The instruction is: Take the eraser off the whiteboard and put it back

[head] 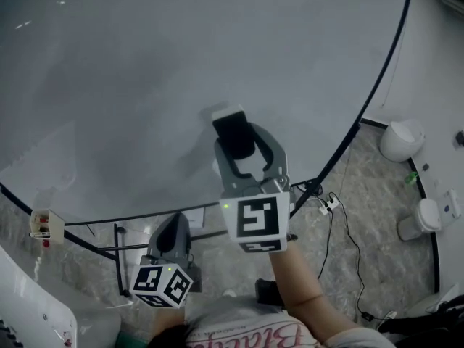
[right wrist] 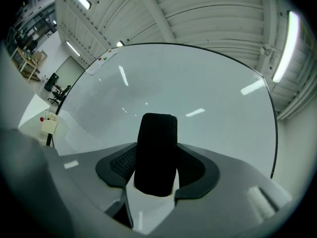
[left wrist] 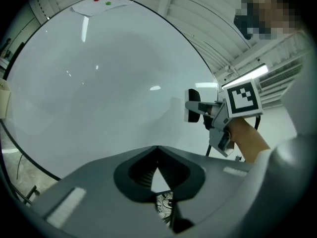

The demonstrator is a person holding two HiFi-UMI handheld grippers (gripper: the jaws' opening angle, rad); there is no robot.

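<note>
The eraser, a black block with a white face, sits between the jaws of my right gripper, which is shut on it. It is held level, close in front of the big whiteboard; whether it touches the board I cannot tell. The right gripper view shows the black eraser upright between the pads of that gripper, with the whiteboard behind. My left gripper hangs lower left, below the board's edge, shut and holding nothing. Its own view shows that gripper with jaws meeting, and the eraser to the right.
A small box with a red item hangs at the board's lower left edge. The black stand frame runs under the board. Cables trail over the stone floor, with two white bins at the right.
</note>
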